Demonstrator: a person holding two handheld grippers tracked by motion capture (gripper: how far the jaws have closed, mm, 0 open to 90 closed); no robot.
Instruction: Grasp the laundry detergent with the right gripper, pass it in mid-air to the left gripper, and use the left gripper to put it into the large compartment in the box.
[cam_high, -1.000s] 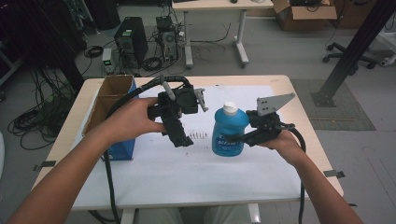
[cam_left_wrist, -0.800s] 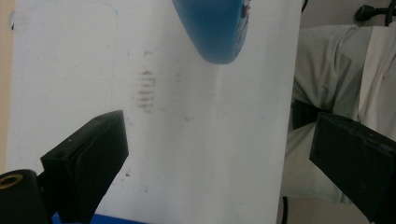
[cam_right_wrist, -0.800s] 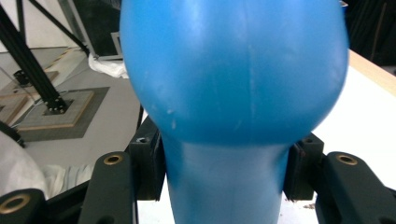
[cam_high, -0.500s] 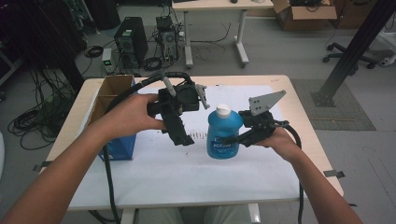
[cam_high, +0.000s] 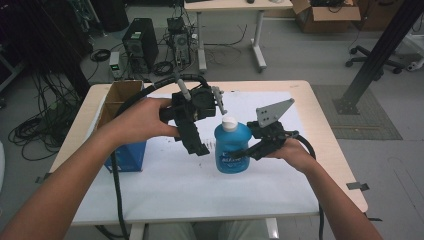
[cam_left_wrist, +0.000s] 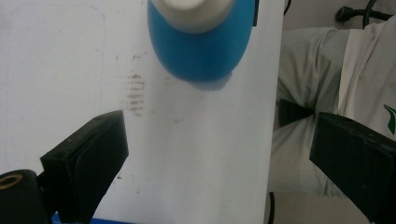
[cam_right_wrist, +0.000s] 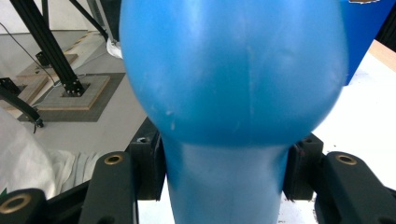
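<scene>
Cardboard box beside blue box

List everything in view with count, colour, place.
bottle: 1, blue with white cap, mid-table, clamped in right tool
sheet: 1, white, covers tabletop
table: 1, light wood, centre
box: 1, cardboard over blue, table's left edge
computer tower: 1, black, floor behind table
far table: 1, white legs, background
left tool: 1, black, jaws open, above the sheet left of bottle
right tool: 1, black, shut on bottle
hands: 2, one on each tool
</scene>
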